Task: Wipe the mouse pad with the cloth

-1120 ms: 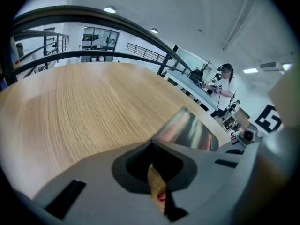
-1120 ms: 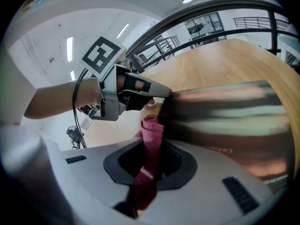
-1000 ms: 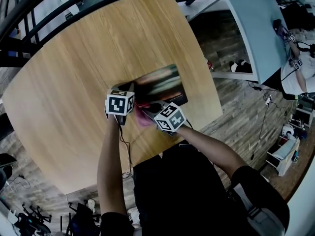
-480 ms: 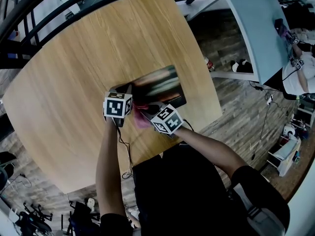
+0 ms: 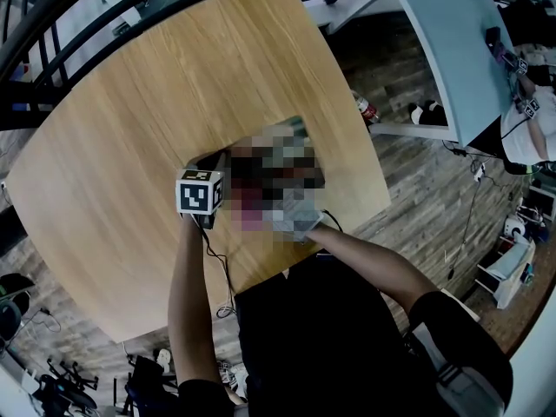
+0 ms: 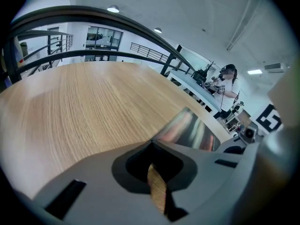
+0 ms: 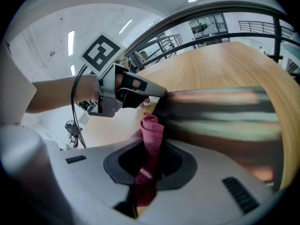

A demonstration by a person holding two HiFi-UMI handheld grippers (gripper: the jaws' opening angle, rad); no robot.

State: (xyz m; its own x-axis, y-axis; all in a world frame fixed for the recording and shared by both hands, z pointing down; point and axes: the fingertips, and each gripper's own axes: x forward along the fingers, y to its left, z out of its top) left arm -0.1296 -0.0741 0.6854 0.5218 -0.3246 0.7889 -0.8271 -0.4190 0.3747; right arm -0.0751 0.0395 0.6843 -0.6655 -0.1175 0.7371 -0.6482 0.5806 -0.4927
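Right gripper (image 7: 148, 146) pinched a crumpled pink cloth (image 7: 152, 125) against the glossy striped mouse pad (image 7: 220, 111), left gripper (image 6: 156, 184) had its jaws pressed together, on a wood-grain table (image 5: 174, 85).

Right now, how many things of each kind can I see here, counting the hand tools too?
Grippers: 2, the left gripper and the right gripper
Pink cloth: 1
Mouse pad: 1
Wooden table: 1
Total: 5

Cloth (image 7: 151, 139): deep pink, plain.
Mouse pad (image 7: 220, 111): dark, streaked w/ pale green, pink & brown bands.
Table (image 5: 130, 146): light wood, finely grained.
Left gripper (image 6: 157, 191): grey; cube marked w/ blk/wht squares.
Right gripper (image 7: 145, 182): grey.
Floor (image 5: 408, 172): grey-brown planks.
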